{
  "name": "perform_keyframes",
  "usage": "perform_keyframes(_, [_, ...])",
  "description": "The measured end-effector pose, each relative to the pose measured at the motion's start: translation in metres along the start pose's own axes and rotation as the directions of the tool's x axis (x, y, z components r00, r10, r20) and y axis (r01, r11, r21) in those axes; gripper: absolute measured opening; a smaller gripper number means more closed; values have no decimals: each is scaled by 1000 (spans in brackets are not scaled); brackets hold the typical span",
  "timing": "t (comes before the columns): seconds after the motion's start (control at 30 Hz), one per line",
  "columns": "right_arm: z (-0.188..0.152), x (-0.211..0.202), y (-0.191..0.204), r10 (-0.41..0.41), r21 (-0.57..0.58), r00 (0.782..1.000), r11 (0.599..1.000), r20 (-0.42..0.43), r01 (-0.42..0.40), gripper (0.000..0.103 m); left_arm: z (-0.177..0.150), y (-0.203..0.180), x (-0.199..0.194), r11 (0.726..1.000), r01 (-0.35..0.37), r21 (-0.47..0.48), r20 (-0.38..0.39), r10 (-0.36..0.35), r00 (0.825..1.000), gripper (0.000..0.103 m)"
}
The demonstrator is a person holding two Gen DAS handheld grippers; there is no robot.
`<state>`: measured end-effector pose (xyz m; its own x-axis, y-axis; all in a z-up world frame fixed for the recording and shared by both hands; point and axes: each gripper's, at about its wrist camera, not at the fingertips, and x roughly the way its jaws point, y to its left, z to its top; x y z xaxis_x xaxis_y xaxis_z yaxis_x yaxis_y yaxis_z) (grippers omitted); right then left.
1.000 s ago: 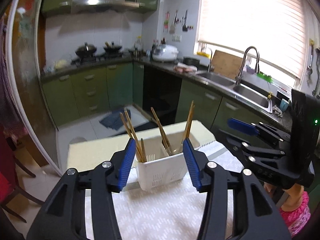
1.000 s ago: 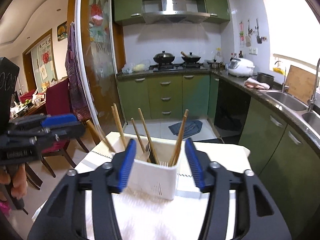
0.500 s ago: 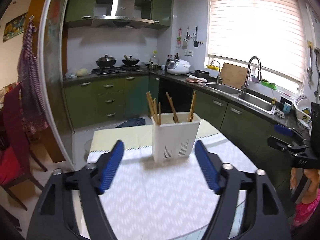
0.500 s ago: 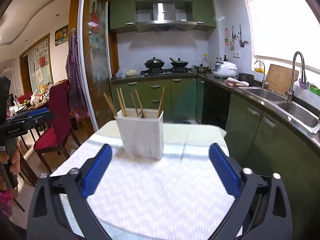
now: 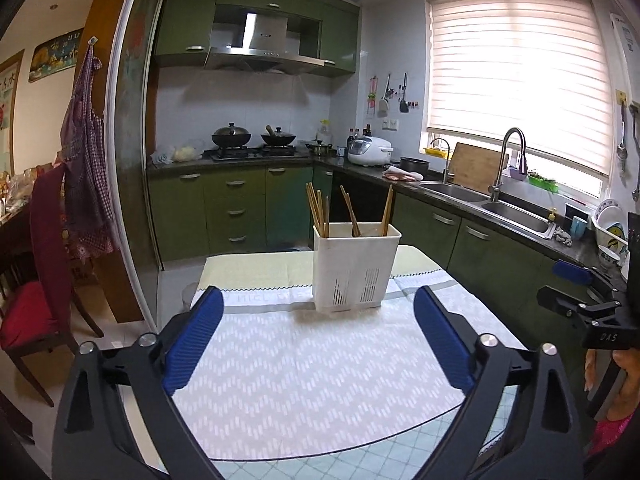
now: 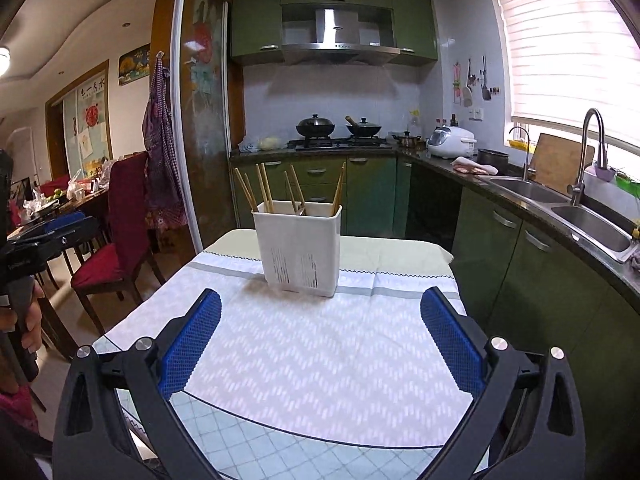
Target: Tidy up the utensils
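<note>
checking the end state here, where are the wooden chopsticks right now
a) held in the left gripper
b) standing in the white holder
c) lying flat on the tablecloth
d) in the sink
b: the wooden chopsticks stand up out of the white holder on the tablecloth, while the left gripper and right gripper are both open, empty and short of the holder.

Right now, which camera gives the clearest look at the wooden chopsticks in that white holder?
The left wrist view: the chopsticks stand out against dark cabinets above the white holder. The right wrist view shows them too, but smaller.
</note>
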<state>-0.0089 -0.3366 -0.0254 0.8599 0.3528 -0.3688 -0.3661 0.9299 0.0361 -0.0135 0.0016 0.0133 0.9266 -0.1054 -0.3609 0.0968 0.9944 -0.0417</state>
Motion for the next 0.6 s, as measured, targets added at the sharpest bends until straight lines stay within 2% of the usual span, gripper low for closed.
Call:
perform_keyframes(0.07, [4, 0, 1, -2, -2, 1000, 1000, 4, 2, 98, -2, 2, 1, 1000, -2, -7, -5, 2, 1000, 96])
perform_keyframes(0.33, [10, -6, 9, -56, -49, 998, 997, 14, 56, 98, -9, 10, 9, 1000, -9, -15, -33, 9, 999, 96])
perform_keyframes(0.6, [10, -7, 11, -58, -57, 998, 997, 11, 58, 98, -8, 13, 11, 1000, -13, -26, -42, 12, 999, 96])
